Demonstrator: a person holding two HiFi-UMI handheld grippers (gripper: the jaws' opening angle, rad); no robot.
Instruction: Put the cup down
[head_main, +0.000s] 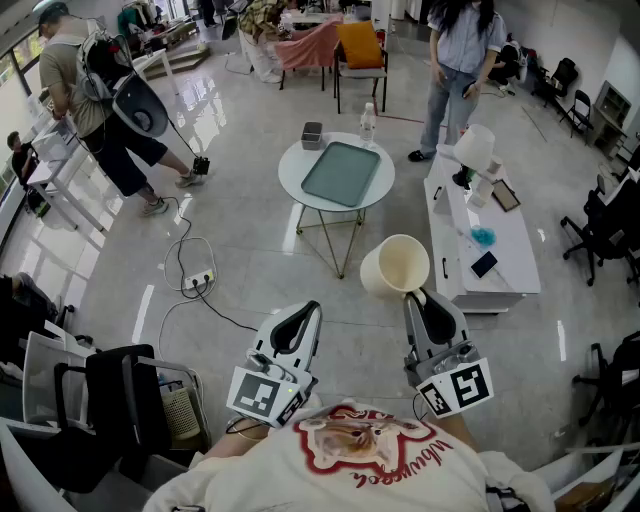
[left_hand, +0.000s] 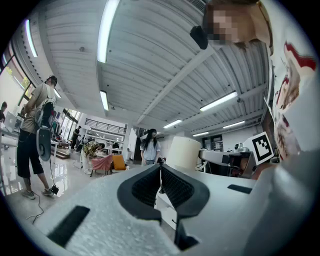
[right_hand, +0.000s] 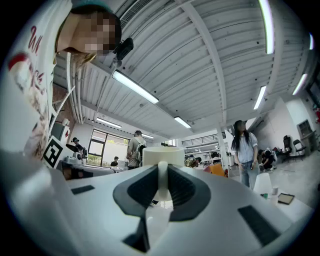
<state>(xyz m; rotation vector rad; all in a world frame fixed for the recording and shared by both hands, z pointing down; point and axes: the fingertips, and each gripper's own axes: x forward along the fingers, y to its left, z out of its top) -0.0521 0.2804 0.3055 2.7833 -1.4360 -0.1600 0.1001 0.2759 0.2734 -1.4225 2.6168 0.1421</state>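
As right gripper (head_main: 416, 295) pinches (handle (right_hand: 162, 182)), cup (head_main: 395, 265) protrudes.

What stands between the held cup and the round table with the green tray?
Nothing visible does. The right hand-held gripper holds the cup by its handle over bare floor, short of the round table. The tray is empty; a bottle and a small box stand at the table's far edge.

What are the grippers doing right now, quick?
Left gripper: closed, holding nothing.
Right gripper: closed on the handle of the cup.
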